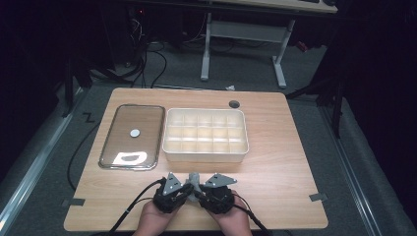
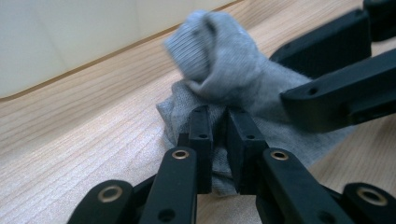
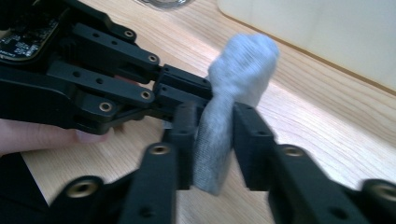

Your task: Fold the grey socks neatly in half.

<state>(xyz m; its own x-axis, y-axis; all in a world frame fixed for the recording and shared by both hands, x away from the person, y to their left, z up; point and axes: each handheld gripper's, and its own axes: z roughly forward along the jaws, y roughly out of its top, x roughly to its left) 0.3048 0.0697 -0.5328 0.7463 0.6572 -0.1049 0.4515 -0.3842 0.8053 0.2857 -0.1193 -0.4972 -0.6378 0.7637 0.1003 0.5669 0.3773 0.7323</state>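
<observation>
Both the left tongs [image 2: 219, 126] and right tongs [image 3: 212, 135] are clamped on a grey sock [image 1: 194, 178] bunched between them over the bench [image 1: 275, 162].

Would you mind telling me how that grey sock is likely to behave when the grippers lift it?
The grey sock will probably flop: it already bunches and folds between the left gripper and right gripper. It looks light, and its ribbed knit is unlikely to slip. It should sag, not roll.

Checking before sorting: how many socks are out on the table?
1. A grey sock at the table's near edge, in front of the white box, pinched by both the left gripper and right gripper. Others could be hidden.
</observation>
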